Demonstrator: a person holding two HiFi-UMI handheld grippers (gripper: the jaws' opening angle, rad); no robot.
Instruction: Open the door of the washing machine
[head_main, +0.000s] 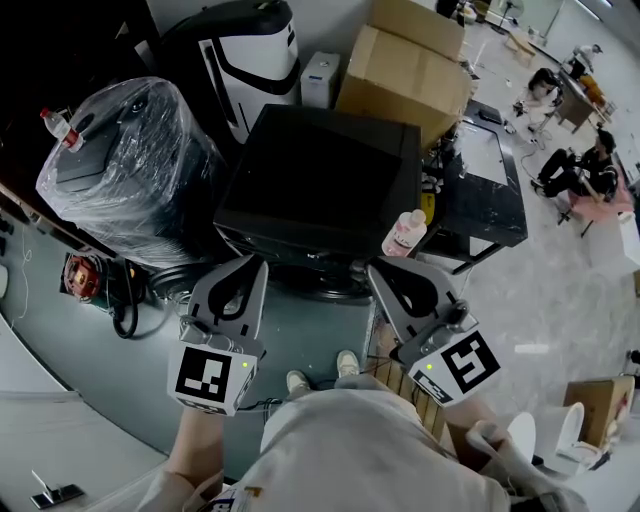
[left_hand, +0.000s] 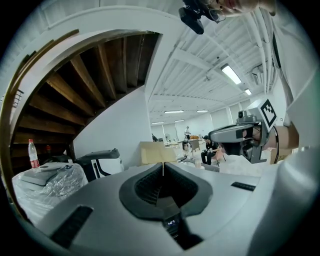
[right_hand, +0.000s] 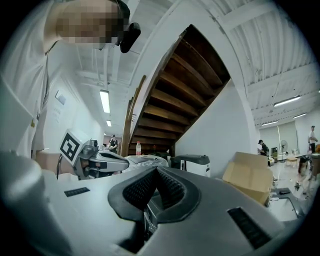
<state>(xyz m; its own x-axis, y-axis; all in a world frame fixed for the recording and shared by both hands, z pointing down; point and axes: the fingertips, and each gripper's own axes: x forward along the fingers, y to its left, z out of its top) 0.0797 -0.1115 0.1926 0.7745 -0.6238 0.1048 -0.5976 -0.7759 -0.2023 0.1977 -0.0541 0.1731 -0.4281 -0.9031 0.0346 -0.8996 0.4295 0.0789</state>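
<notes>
left gripper: pressed together, empty
right gripper: likewise, empty
washing machine: door unseen, probably on the front face
risk: closed jaws skid off the handle

- the smooth grey-green floor — it carries everything here
- a black box-shaped washing machine stands at centre
- a dark bundle wrapped in clear plastic — left of it
- brown cardboard boxes behind
- a small red cable reel at the left

The head view looks steeply down from above, close over the left claw and the right claw. Each gripper view looks level along its own claw and sees the other claw at its side. Both gripper views share the staircase and the cardboard box.
</notes>
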